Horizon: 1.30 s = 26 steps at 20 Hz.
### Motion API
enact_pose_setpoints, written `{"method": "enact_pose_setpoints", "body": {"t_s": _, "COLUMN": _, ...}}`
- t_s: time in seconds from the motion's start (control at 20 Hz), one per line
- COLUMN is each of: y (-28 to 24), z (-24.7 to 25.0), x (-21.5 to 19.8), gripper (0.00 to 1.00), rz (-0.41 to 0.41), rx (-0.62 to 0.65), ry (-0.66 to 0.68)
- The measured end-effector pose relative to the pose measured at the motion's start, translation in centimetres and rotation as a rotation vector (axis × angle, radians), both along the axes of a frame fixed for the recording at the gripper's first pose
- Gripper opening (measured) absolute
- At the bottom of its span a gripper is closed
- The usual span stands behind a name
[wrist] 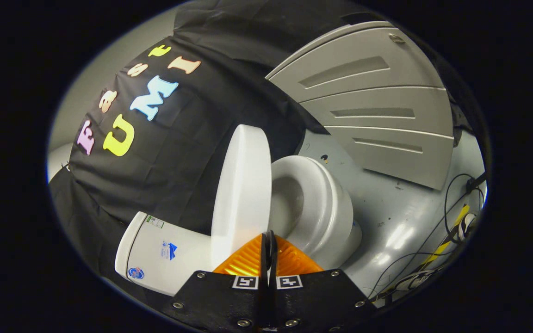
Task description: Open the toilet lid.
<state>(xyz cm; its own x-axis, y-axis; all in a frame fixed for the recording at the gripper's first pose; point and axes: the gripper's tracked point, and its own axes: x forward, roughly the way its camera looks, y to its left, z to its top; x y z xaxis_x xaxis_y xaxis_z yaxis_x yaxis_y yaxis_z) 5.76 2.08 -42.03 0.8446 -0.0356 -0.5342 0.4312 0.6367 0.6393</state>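
The white, rounded plastic toilet lid point(241, 189) stands raised off the seat, swung up toward the white ceramic cistern point(164, 252) and seen nearly edge-on. Its free edge lies just ahead of the fingertips, and the white oval seat and bowl point(315, 203) beside it are uncovered. The view is rolled, so the toilet appears to lie on its side.

The gripper point(269, 240) has its fingers drawn together with only a thin slit between them. Whether the lid's edge is pinched in that slit cannot be told; the tips meet at or just short of the lid's lower edge.

Step in hand: the lifting stroke appears to be at or near its end, since the lid is already well clear of the seat. The next move likely calls for confirming that the lid rests back against the cistern, then drawing the fingers away without pulling the lid forward.

The cistern carries a small sticker near its top and blue printed marks on its face; none is legible.

Beyond the toilet lie a grey painted floor point(400, 217), a grey panelled cabinet point(377, 106) and loose black cables point(451, 217).
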Motion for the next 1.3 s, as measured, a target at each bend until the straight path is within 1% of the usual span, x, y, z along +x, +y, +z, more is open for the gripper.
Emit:
{"method": "enact_pose_setpoints", "body": {"t_s": 0.15, "y": 0.5, "z": 1.3, "x": 0.0, "gripper": 0.0, "rz": -0.007, "rx": -0.026, "ry": -0.001}}
{"method": "enact_pose_setpoints", "body": {"t_s": 0.3, "y": 1.4, "z": 2.1, "x": 0.2, "gripper": 0.0, "rz": 0.0, "rx": -0.087, "ry": 0.023}}
{"method": "enact_pose_setpoints", "body": {"t_s": 0.45, "y": 2.3, "z": 4.1, "x": 0.3, "gripper": 0.0, "rz": 0.005, "rx": -0.153, "ry": 0.025}}
{"method": "enact_pose_setpoints", "body": {"t_s": 0.65, "y": 3.9, "z": 6.4, "x": 0.8, "gripper": 0.0, "rz": 0.042, "rx": -0.266, "ry": 0.012}}
{"method": "enact_pose_setpoints", "body": {"t_s": 0.85, "y": 5.2, "z": 7.9, "x": 0.8, "gripper": 0.0, "rz": 0.056, "rx": -0.318, "ry": -0.013}}
{"method": "enact_pose_setpoints", "body": {"t_s": 1.1, "y": 6.9, "z": 9.7, "x": 1.3, "gripper": 0.0, "rz": 0.116, "rx": -0.458, "ry": -0.005}}
{"method": "enact_pose_setpoints", "body": {"t_s": 1.3, "y": 8.7, "z": 11.5, "x": 1.6, "gripper": 0.0, "rz": 0.151, "rx": -0.544, "ry": -0.014}}
